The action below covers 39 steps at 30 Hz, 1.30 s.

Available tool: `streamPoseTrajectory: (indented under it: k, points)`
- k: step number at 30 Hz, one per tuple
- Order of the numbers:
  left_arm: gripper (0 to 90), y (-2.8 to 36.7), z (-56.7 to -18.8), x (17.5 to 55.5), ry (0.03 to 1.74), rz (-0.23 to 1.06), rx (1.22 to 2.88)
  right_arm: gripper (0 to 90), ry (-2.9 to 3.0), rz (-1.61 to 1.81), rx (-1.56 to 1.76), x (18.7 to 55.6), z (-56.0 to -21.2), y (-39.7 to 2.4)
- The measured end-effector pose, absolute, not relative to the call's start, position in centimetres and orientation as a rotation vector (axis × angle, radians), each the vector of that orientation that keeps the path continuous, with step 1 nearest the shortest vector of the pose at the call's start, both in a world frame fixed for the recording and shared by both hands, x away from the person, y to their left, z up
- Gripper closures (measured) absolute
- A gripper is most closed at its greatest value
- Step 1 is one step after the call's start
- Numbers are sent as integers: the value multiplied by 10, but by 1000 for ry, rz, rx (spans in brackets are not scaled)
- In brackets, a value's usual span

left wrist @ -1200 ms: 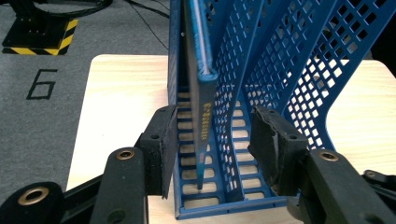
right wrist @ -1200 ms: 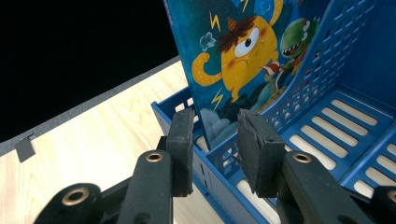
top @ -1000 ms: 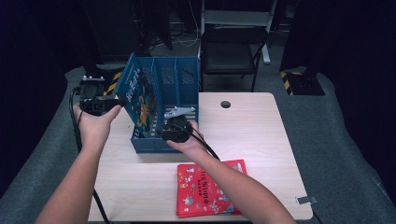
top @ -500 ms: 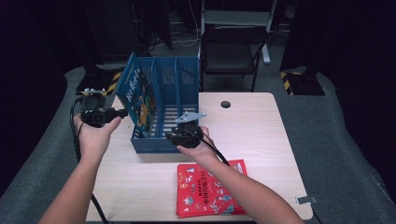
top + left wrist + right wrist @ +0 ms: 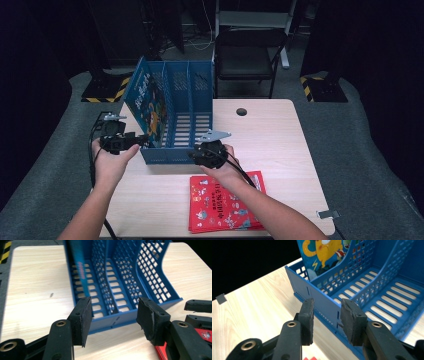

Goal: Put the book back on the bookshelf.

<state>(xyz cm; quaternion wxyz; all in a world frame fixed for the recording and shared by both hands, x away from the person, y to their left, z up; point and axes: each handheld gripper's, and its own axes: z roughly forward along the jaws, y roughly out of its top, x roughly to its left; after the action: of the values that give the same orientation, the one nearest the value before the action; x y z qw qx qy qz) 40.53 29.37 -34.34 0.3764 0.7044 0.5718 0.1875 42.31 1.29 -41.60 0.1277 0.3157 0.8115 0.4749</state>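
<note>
One blue perforated plastic file rack (image 5: pixel 176 117) with three compartments stood on the table. There were two picture books: one blue (image 5: pixel 146 107) at the rack's left, one red (image 5: pixel 225 202) lying near.

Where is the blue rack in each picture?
High view: blue rack sits left of centre on the table, between both grippers.
Left gripper view: top middle, beyond the jaws.
Right gripper view: right side, its front wall between the jaws.
Shared landmark: the cartoon book standing in one end slot.
</note>
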Motion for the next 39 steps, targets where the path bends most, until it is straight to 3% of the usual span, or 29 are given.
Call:
streamPoseTrajectory:
  k: [6, 17, 24, 39]
  points:
    - [428, 280, -354, 397, 1409, 445, 1834, 629, 2343, 1363, 915, 413, -419, 1]
    - [454, 265, -376, 383, 1324, 348, 1848, 625, 2309, 1330, 967, 395, -431, -31]
    - [401, 259, -395, 372, 1332, 319, 1838, 615, 2280, 1328, 985, 381, -435, -53]
    - [445, 246, -424, 347, 1248, 270, 1850, 562, 2241, 1281, 924, 347, -443, -85]
